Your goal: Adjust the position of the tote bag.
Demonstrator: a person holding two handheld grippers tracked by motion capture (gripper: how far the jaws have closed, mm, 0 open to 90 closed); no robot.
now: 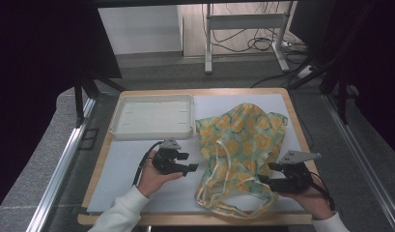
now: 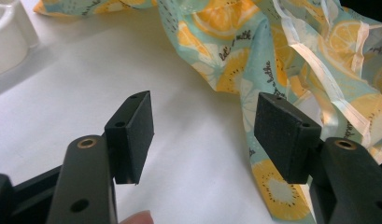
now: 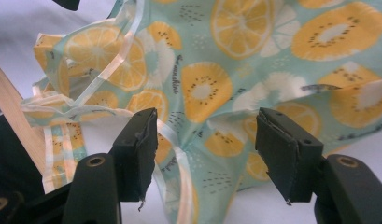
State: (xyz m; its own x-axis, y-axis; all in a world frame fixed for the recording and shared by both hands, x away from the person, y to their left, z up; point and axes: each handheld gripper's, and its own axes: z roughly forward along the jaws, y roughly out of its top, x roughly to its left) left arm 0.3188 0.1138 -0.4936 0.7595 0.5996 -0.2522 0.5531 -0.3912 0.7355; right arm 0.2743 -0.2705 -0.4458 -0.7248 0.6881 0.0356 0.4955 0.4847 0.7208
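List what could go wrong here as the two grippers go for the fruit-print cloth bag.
1. The right gripper stands open at the crumpled bag; closing there may catch only a loose fold or the pale strap, so the bag would sag or slip.
2. The strap loop lies near the table's front edge and might snag when lifted.
3. The left gripper is open over bare surface, beside the fabric; closing now would likely grab nothing.

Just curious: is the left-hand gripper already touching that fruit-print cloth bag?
Apart. In the left gripper view, the left gripper stands open over bare white table, with the bag lying beyond its pads.
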